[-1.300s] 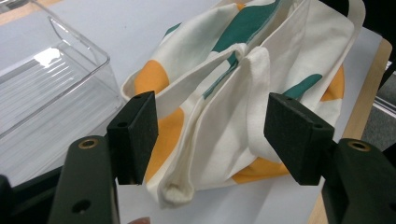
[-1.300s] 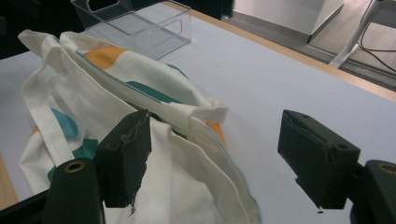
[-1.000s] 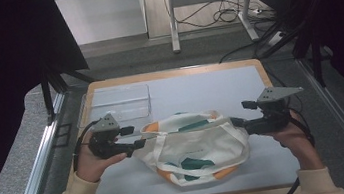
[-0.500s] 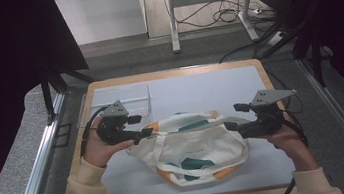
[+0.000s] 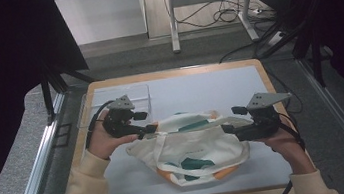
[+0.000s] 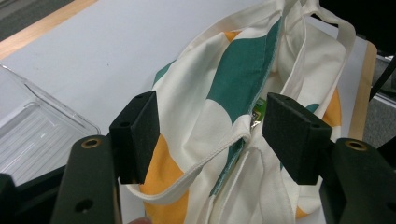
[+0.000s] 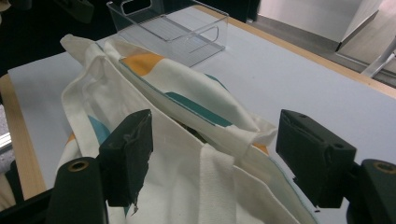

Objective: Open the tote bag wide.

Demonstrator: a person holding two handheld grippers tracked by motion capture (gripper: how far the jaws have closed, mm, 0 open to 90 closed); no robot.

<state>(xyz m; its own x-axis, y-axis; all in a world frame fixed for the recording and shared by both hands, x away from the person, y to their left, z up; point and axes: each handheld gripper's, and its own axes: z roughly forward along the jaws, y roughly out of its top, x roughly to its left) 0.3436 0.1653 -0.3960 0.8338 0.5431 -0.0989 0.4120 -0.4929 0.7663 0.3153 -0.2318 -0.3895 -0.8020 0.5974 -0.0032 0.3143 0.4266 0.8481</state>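
Tote bag (image 5: 189, 147) lies mid-frame in high view, on the pale surface (image 5: 239, 83), mouth turned toward upper part of frame. Cream cloth w/ green + orange patches.

Left hand-held gripper (image 5: 150, 128) at bag's left end; in left gripper view jaws spread wide, straddling the rim and a strap (image 6: 205, 158), nothing pinched. Something small and green-ish (image 6: 258, 111) sits inside the mouth; too small to ID.

Right hand-held gripper (image 5: 225, 129) at bag's right end. Right gripper view: jaws spread, bag corner and rim fold between them, no contact w/ the pads as far as I can tell.

Clear plastic bin (image 5: 112, 102), upper left of surface, empty, apart from bag.

Progress, judged: both ends approached, neither grasped. Bag mouth only slightly agape. Left to do: close on rims, pull mouth open or lift. Early stage.
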